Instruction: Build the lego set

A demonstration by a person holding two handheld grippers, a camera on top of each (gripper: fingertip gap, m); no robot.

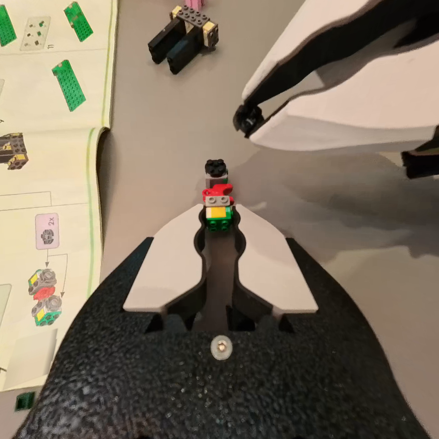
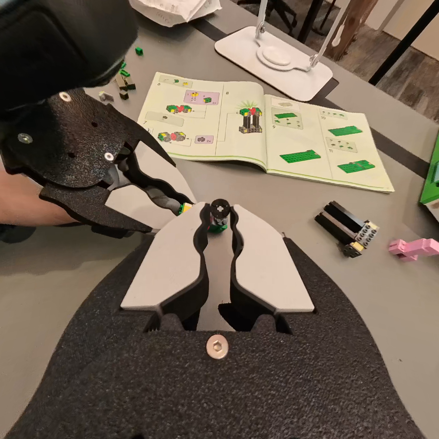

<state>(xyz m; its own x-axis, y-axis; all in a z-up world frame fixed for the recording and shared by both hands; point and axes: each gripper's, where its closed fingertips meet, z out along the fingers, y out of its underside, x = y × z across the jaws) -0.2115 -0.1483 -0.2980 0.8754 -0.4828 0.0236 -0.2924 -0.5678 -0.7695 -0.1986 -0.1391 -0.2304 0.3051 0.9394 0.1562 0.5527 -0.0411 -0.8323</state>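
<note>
**Two grippers, one round piece left to seat**

Two round black plates belong on this sub-assembly, judging by the open instruction booklet (image 1: 54, 147) at the left of the grey table (image 1: 166, 123). One already sits on its far end. My left gripper (image 1: 219, 219) is clamped on the green end of the small assembly (image 1: 218, 202), holding it out lengthwise so the grey, red and yellow bricks and the far cap stay exposed for work.

To the right, my right gripper (image 2: 219, 211) is pinched on a round black plate (image 2: 220, 209), gripped at the very fingertips. I judge this keeps the piece's face free for pressing on. In the left wrist view this plate hovers just right of the assembly and apart from it, so I read the step as not yet done.

Farther off lie the black pillar build (image 2: 344, 230) and, right of it, a pink piece (image 2: 413, 248), both well clear of my work.
</note>
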